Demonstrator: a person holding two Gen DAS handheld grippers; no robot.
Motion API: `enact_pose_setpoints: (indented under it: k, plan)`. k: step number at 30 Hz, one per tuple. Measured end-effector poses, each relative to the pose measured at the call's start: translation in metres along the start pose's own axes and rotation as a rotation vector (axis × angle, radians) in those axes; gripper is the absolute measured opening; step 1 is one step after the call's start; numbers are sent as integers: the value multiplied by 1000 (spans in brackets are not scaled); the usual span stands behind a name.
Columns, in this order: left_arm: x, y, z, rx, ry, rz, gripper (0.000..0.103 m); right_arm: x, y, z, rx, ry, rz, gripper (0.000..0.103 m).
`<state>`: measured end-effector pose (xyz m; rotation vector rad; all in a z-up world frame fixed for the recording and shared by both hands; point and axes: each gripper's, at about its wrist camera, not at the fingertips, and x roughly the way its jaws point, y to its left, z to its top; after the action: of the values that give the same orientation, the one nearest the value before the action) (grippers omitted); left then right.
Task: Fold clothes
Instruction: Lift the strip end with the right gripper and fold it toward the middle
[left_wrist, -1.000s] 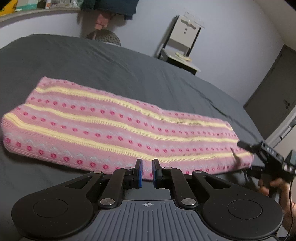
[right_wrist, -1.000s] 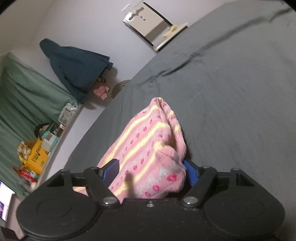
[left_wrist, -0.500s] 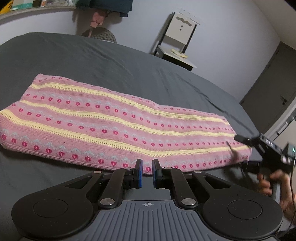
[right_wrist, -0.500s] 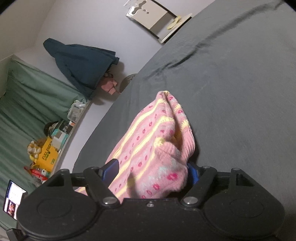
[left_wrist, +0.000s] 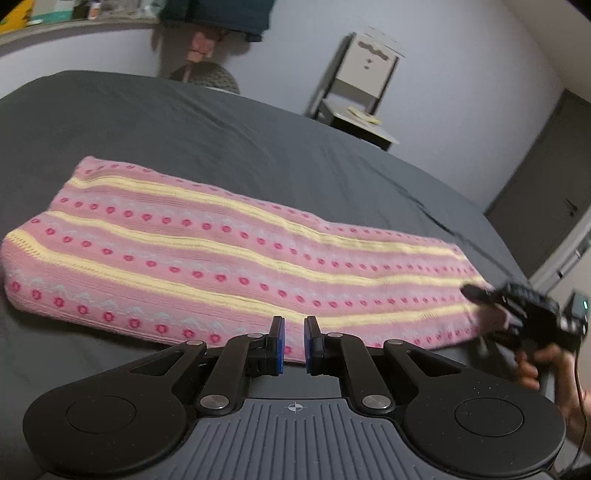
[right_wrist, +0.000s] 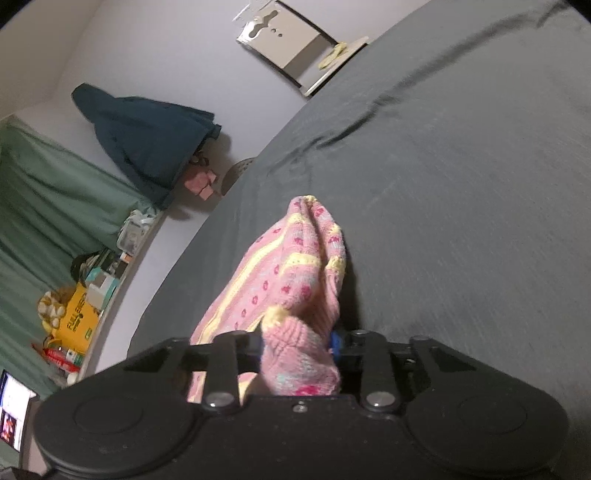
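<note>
The right gripper (right_wrist: 299, 345) has its jaws pinched on the end of the pink knit garment (left_wrist: 229, 258) — the wool bunches thickly between them and nearly hides the blue pads. In the left wrist view that same gripper (left_wrist: 491, 306) sits at the garment's right-hand end, with the person's hand (left_wrist: 543, 365) behind it. The left gripper (left_wrist: 293, 343) hovers just beside the garment's near long edge, about midway along it, its blue pads (left_wrist: 279, 345) set close together with a narrow gap and nothing between them. The garment lies as a long, already doubled strip on the dark grey bed (left_wrist: 184, 129), flat except at the gripped end, which rises off the sheet in the right wrist view (right_wrist: 295, 266). It looks soft, light and stretchy — a thick knit that will sag and drape rather than hold a crease, and cling a little to the sheet rather than slide. The sensible hold is probably through all layers at an end corner, so that the layers travel together; a grip on the top layer alone would likely peel the stack open. Beyond the bed's far edge stands a pale chair (left_wrist: 364, 92).
</note>
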<state>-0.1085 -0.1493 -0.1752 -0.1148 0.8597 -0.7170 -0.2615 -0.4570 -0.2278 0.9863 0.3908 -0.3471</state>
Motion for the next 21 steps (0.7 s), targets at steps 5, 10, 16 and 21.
enact_pose_setpoints:
  k: [5, 10, 16, 21]
  plan:
    - [0, 2, -2, 14, 16, 18, 9, 2, 66, 16, -282, 62, -116, 24]
    - [-11, 4, 3, 19, -22, 41, 9, 8, 158, 22, -658, 188, -243, 24]
    - [-22, 18, 9, -40, -54, 74, 9, 17, 240, -3, -1024, 340, -398, 23]
    - [-28, 29, 13, -84, -64, 107, 9, 35, 281, -33, -1141, 301, -420, 23]
